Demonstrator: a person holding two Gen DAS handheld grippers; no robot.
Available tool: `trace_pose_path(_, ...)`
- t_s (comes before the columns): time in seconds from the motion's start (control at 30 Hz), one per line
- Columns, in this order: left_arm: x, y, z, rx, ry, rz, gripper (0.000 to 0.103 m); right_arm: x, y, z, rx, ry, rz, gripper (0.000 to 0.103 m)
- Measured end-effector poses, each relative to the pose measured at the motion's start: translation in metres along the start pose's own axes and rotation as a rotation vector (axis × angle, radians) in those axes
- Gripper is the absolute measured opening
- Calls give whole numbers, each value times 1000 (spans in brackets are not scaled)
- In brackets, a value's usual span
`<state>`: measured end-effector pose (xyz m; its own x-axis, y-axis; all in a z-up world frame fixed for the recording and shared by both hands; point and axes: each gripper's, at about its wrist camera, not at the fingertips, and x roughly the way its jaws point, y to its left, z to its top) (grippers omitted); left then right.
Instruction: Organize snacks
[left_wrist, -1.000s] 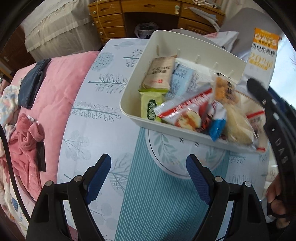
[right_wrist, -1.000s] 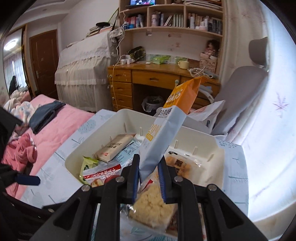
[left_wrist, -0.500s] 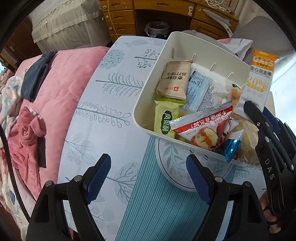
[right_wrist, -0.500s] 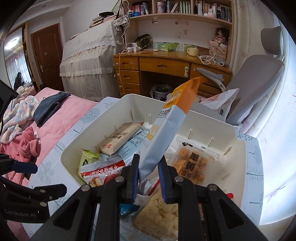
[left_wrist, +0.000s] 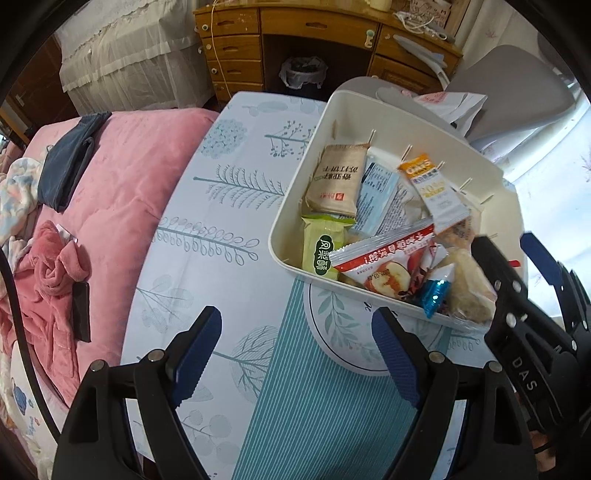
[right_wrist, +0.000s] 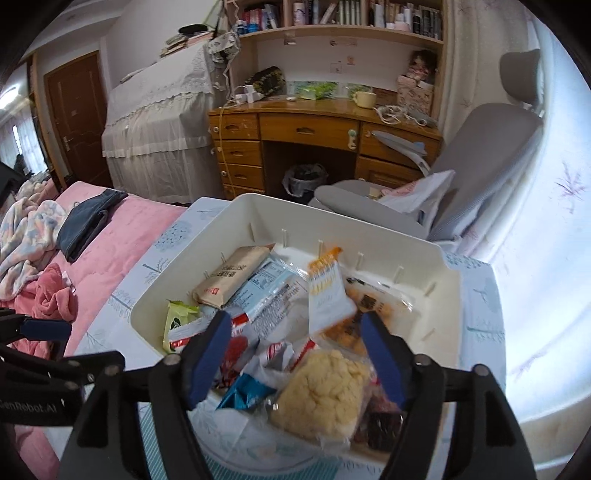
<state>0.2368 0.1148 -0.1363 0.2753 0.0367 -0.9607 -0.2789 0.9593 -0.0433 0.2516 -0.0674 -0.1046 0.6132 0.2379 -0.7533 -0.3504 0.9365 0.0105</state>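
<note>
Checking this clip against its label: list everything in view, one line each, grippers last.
bin: one, cream, on the tablecloth.
oat packet: one, white with orange top, lying loose in the bin.
tan biscuit packet: one, at the bin's far left.
green packet: one, near left corner of the bin.
red-and-white packet: one, by the near wall.
yellow puffed snack: one, clear bag, near right of the bin.
tablecloth: one, pale blue, tree print.
pink quilt: one, left of the cloth.
desk: one, wooden, behind.
chair: one, grey.
left gripper: open, empty, over the cloth.
right gripper: jaws opening, gripping nothing, over the bin.
</note>
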Motion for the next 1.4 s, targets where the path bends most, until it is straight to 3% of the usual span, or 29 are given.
trace_pose_path(0.13,-18,7,-11,5,-8,-53,83,-15,1,-7,25,55,-19,85)
trace_pose_path(0.23,-32,14,-26,30,-38,-43,83,-28,6,-20,44,113,-23,90)
trace_pose_path(0.4,-51,27,-57,106,-51,-76,83,-45,33,-56,-45,254,-113,93)
trace_pose_path(0.6,-70,54,-101,155,-47,-164,83,-83,53,-113,86,378,-129,94)
trace_pose_path(0.8,-92,74,-135,196,-44,-170,84,-126,69,-157,251,422,-100,97)
trace_pose_path(0.93,-117,81,-149,223,-86,-148,95,-154,80,-171,309,409,-64,98)
trace_pose_path(1.03,-130,80,-154,229,-105,-158,95,-166,83,-169,316,411,-54,98)
trace_pose_path(1.2,-140,65,-168,242,-82,-186,95,-190,87,-164,353,426,48,98)
trace_pose_path(1.4,-165,37,-190,325,-95,-133,95,-228,80,-163,403,400,60,98)
